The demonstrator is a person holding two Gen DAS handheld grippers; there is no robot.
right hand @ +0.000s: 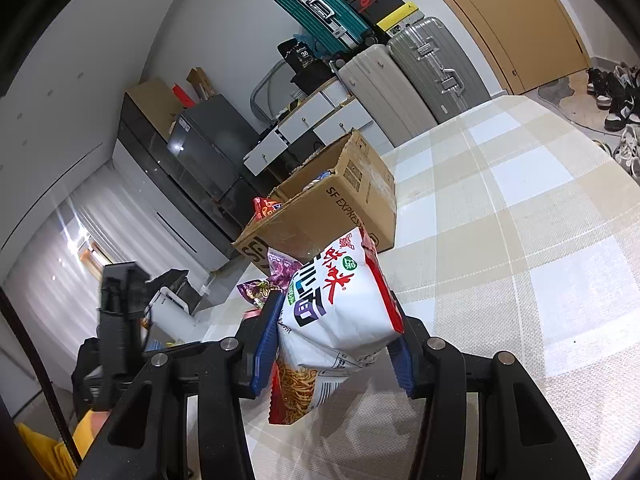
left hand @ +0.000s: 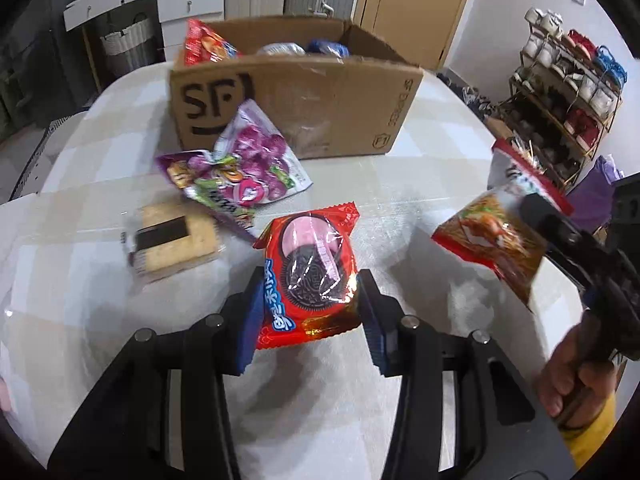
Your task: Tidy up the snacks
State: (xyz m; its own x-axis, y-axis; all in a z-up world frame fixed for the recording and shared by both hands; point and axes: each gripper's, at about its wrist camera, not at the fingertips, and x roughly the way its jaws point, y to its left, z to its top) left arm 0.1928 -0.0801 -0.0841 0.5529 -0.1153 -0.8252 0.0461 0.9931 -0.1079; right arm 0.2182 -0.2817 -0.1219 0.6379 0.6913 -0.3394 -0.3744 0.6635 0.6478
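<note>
The left hand-held gripper (left hand: pixel 310 304) is clamping a red cookie packet (left hand: pixel 310 276) between its blue pads (left hand: pixel 250 320), its jaws closed against the packet's sides and holding it above the checked table (left hand: pixel 400 184). The right hand-held gripper (right hand: pixel 332 344) is squeezing a white and red noodle packet (right hand: pixel 340 308), jaws pressed in on both sides, the packet hanging clear of the table; in the left wrist view that same packet (left hand: pixel 492 240) is hovering over the table's right edge. A cardboard box (left hand: pixel 304 100) is standing open toward the table's far edge, with a red snack bag (left hand: pixel 204 44) and other packets sticking up inside it. Just in front of the box a purple candy bag (left hand: pixel 256 156) is lying partly over a second purple bag (left hand: pixel 192 172). Near the left edge a wrapped cracker pack (left hand: pixel 172 236) is lying flat, apart from the cookie packet
</note>
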